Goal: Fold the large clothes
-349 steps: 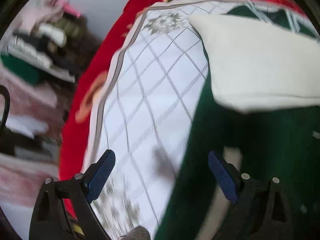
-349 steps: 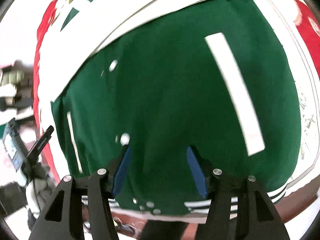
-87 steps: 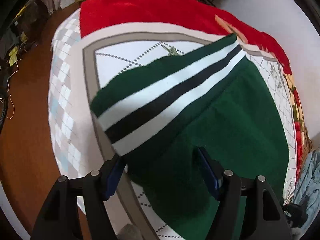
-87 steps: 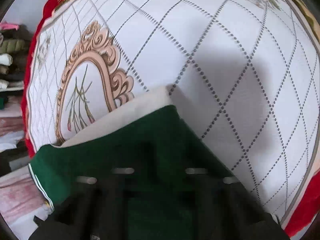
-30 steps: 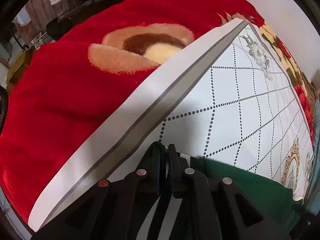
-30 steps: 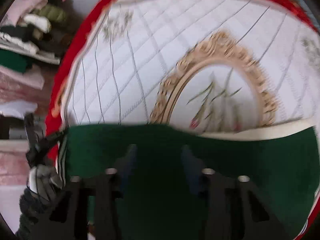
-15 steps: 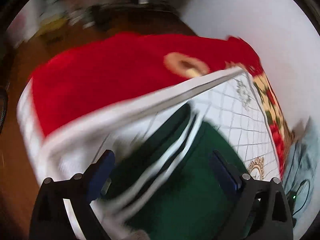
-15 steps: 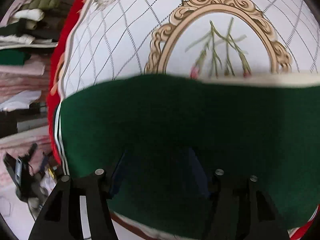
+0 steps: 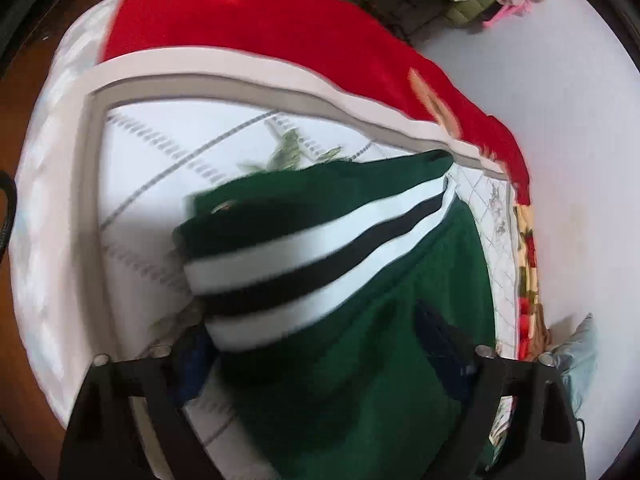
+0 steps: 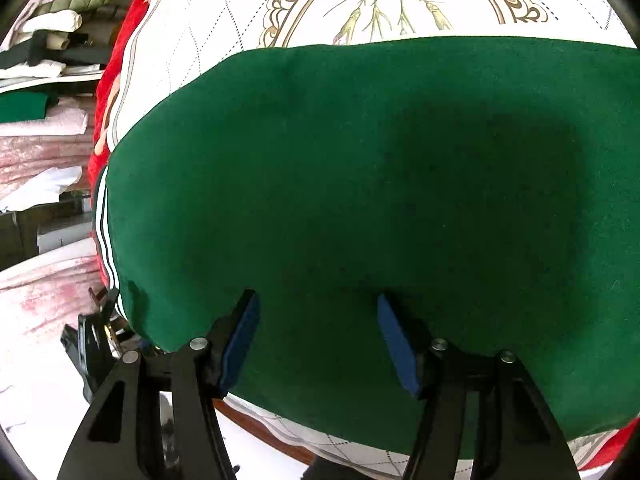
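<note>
You had let go of the striped hem (image 9: 320,256) — a second earlier your left tool (image 9: 316,354) was pinched tight on it, and now it stood spread wide over the green jacket (image 10: 360,184), gripping nothing. Your right tool (image 10: 318,332) also gaped above the cloth, which lay folded flat on the quilted bed cover (image 9: 168,152) with its striped edge toward the red blanket (image 9: 248,20). That fold looked set down — likely ready for smoothing or another fold.
</note>
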`<action>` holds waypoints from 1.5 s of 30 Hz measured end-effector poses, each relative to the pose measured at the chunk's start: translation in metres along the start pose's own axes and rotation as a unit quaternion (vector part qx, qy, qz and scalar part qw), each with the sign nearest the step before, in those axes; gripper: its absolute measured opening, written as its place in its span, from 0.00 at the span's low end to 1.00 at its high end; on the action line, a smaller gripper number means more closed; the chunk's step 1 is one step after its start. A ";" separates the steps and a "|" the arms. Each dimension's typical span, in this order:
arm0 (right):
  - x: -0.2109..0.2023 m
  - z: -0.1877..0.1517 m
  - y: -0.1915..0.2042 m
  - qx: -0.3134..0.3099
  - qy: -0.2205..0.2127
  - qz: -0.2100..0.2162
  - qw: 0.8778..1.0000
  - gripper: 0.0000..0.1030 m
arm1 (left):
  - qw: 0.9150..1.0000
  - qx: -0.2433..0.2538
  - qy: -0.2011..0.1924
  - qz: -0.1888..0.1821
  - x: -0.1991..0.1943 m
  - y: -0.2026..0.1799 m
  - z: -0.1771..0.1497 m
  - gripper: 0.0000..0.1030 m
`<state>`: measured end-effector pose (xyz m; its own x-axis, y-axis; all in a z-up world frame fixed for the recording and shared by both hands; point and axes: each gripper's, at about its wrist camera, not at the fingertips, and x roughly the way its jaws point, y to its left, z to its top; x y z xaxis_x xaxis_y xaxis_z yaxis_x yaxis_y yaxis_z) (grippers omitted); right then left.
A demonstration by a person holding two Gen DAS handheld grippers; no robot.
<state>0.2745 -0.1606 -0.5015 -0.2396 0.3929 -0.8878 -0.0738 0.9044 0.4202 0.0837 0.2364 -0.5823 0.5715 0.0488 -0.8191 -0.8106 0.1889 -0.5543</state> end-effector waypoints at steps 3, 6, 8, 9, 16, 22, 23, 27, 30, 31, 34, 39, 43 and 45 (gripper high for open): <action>-0.002 0.000 -0.002 -0.002 -0.003 0.005 1.000 0.61 | 1.000 0.010 -0.016 0.013 0.008 -0.001 0.007 0.36; -0.008 -0.001 -0.010 -0.005 -0.003 0.007 1.000 0.61 | 0.999 0.026 -0.019 -0.022 0.003 -0.013 0.013 0.20; -0.009 -0.001 -0.014 0.000 -0.002 0.015 1.000 0.61 | 0.995 0.026 -0.024 -0.089 -0.013 -0.021 0.014 0.19; -0.010 -0.001 -0.017 0.003 -0.001 0.020 1.000 0.61 | 0.991 0.023 -0.027 -0.130 -0.026 -0.026 0.013 0.19; -0.012 0.004 -0.027 0.021 0.016 0.044 0.999 0.61 | 0.969 -0.024 -0.003 -0.247 -0.006 0.003 0.014 0.27; -0.014 0.007 -0.025 0.022 0.023 0.035 0.999 0.61 | 0.976 -0.056 0.014 -0.208 0.045 0.028 0.029 0.48; -0.013 0.007 -0.026 0.023 0.024 0.035 0.999 0.61 | 0.980 -0.035 0.014 -0.195 0.049 0.019 0.031 0.54; -0.008 0.009 -0.024 0.021 0.027 0.028 0.999 0.61 | 0.988 0.030 0.017 -0.150 0.059 -0.012 0.031 0.68; -0.008 0.010 -0.024 0.017 0.026 0.023 0.999 0.67 | 0.991 0.064 0.006 -0.118 0.062 -0.034 0.027 0.49; -0.008 0.010 -0.024 0.017 0.024 0.023 0.999 0.68 | 0.992 0.079 0.000 -0.101 0.062 -0.042 0.027 0.33; -0.009 0.014 -0.022 0.013 0.025 0.022 0.999 0.69 | 0.993 0.103 -0.003 -0.065 0.055 -0.060 0.028 0.21; -0.030 0.017 -0.016 0.005 0.012 0.044 0.999 0.69 | 0.988 0.145 -0.039 -0.017 0.013 -0.072 0.037 0.19; -0.077 0.002 -0.025 0.002 -0.035 0.008 0.999 0.69 | 0.981 0.175 -0.089 0.002 -0.040 -0.074 0.058 0.19; -0.095 -0.008 -0.041 0.011 -0.054 -0.031 0.998 0.69 | 0.975 0.193 -0.110 0.017 -0.057 -0.076 0.065 0.19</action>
<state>0.2919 -0.2361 -0.4330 -0.1286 0.3515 -0.9273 -0.0633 0.9303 0.3614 0.1212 0.2832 -0.4837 0.5937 0.2633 -0.7604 -0.7454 0.5360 -0.3963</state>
